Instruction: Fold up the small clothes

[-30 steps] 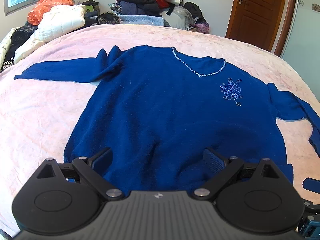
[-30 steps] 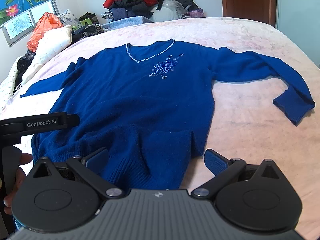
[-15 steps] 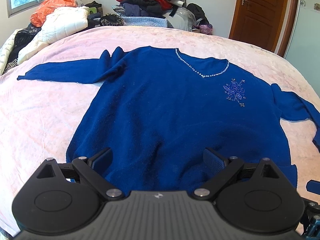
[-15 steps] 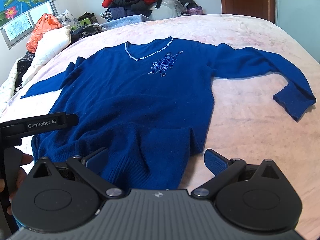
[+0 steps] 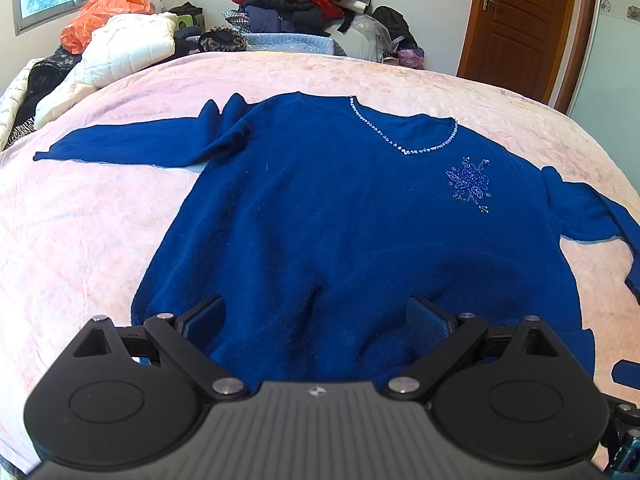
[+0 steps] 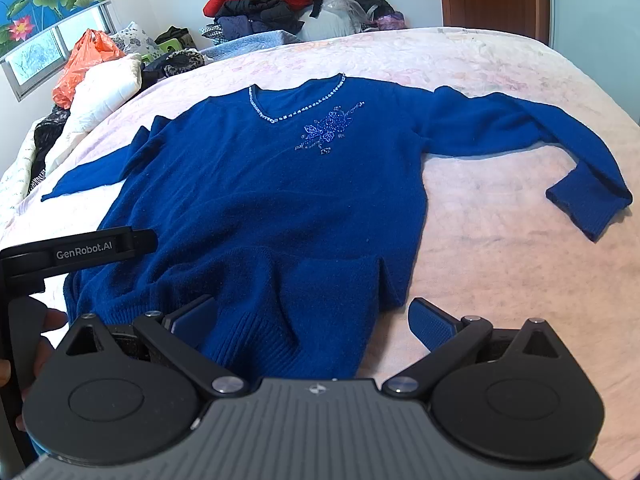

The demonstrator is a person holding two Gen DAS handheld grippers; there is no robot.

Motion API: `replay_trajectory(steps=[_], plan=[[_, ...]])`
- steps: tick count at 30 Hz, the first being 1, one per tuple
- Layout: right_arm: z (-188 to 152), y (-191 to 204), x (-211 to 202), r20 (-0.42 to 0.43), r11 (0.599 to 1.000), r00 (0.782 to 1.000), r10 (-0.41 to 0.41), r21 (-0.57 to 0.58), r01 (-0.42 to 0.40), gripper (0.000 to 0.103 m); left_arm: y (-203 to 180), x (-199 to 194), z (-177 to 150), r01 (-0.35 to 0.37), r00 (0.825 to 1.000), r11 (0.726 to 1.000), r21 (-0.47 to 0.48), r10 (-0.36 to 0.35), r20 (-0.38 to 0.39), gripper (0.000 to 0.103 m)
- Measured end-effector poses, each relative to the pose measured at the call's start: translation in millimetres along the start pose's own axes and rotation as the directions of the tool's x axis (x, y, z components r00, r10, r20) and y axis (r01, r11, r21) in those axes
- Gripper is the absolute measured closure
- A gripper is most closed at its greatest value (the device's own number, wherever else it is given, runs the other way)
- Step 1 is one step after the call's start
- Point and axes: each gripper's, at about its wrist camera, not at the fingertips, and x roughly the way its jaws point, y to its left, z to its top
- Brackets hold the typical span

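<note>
Nearest, the left gripper (image 5: 314, 314) hangs over the hem of the sweater, its jaws spread wide and holding nothing; the cloth lies below and between its blue pads (image 5: 426, 318). The right gripper (image 6: 312, 316) hovers at the hem's right corner, jaws likewise released, one pad over the knit and the other over bare bedspread.

One blue sweater (image 5: 340, 216) lies face up, spread across the pink bed (image 5: 72, 232). It is a deep blue knit with a ribbed hem that is bunched and rucked at the near edge (image 6: 280, 332). A beaded V-neckline (image 5: 404, 146) and one beaded flower motif (image 5: 470, 182) mark the chest. Two sleeves show: the left sleeve (image 5: 128, 146) runs out straight, and the right sleeve (image 6: 552, 140) bends down to a ribbed cuff.

Bare bedspread surrounds the sweater on both sides and beyond the collar, with the widest stretch to the right, between body and cuff.

Farther back, a white padded coat (image 5: 120, 48) and an orange bag (image 5: 104, 10) sit at the bed's far left edge, a pile of clothes (image 5: 300, 4) behind it, and a wooden door (image 5: 520, 20) at the right.
</note>
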Motion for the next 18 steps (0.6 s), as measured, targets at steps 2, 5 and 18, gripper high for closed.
replay_trajectory(steps=[2,5,18], plan=[[-0.1,0.2,-0.2,0.001,1.000,1.000,0.000,0.001,0.000,0.000,0.5,0.2,-0.1,0.001,1.000,1.000,0.000,-0.001,-0.002,0.005],[-0.1,0.5,-0.3,0.003,1.000,1.000,0.000,0.001,0.000,0.000,0.8,1.4,-0.1,0.005,1.000,1.000,0.001,-0.005,-0.005,0.005],[-0.8,0.0,-1.3,0.011,1.000,1.000,-0.002,0.003,0.002,0.000,-2.3,2.6,-1.2,0.007,1.000,1.000,0.016,-0.007,-0.005,0.005]])
